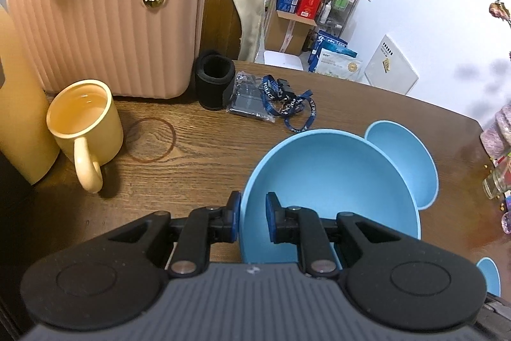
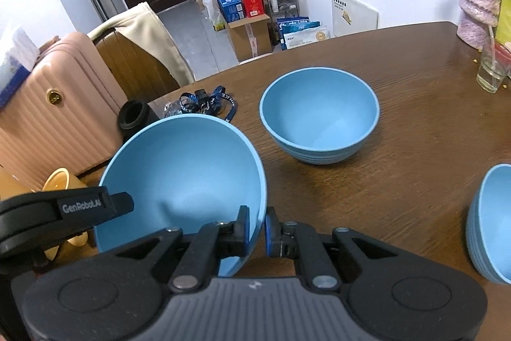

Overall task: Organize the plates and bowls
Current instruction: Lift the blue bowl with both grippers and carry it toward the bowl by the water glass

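**Two grippers, one bowl: a shared lift over a crowded table**

The left gripper (image 1: pixel 252 218) is clamped on the near-left rim of a tilted blue bowl (image 1: pixel 322 181), one pad outside the wall and one inside. The right gripper (image 2: pixel 256 229) pinches the opposite rim of that same bowl (image 2: pixel 182 174), its pads pressed against either side of the thin wall. The bowl hangs between them, tipped toward the cameras, and appears to be clear of the brown wooden table (image 2: pixel 399 149).

Beyond it a second blue bowl (image 2: pixel 319 117) sits upright on the table, well apart from the carried one. A stack of blue bowls (image 2: pixel 491 222) shows at the right edge. To the left stand a yellow mug (image 1: pixel 84 123) holding liquid, a pink suitcase (image 1: pixel 105 21) and a tangled blue lanyard (image 1: pixel 287 104).

The step in hand looks like carrying the bowl to nest it into another. Doing it well probably means moving both hands together so neither rim slips, levelling the bowl before it goes down, centring it over the target, and letting go only once it rests there. The mug is the nearby hazard.
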`<state>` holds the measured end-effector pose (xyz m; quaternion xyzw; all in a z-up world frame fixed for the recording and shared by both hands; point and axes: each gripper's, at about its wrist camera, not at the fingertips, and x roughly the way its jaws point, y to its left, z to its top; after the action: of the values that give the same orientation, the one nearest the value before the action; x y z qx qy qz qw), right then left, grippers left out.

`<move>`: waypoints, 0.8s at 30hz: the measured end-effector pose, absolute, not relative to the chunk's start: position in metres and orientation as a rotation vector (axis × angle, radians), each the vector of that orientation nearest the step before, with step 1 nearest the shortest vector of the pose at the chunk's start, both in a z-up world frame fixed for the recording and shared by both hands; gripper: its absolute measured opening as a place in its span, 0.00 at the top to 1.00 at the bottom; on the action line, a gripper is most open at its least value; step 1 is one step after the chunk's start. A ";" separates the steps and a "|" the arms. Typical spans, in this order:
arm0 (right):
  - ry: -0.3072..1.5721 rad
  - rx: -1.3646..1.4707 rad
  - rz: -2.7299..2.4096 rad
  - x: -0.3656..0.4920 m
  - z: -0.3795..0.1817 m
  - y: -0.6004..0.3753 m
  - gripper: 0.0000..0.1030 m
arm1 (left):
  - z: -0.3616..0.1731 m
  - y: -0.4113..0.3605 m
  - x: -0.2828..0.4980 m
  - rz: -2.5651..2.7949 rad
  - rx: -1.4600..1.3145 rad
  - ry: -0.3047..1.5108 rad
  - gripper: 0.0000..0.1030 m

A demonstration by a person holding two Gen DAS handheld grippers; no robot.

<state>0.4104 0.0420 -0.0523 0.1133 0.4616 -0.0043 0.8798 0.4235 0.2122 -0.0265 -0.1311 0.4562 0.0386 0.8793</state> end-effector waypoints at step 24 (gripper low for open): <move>0.899 0.255 -0.024 0.352 -0.017 -0.007 0.91 | 0.005 0.159 0.369 0.042 -0.238 0.914 0.83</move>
<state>0.3516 -0.0074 -0.0175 0.1228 0.4332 -0.0118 0.8928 0.3686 0.1592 0.0047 -0.1145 0.4400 0.0203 0.8904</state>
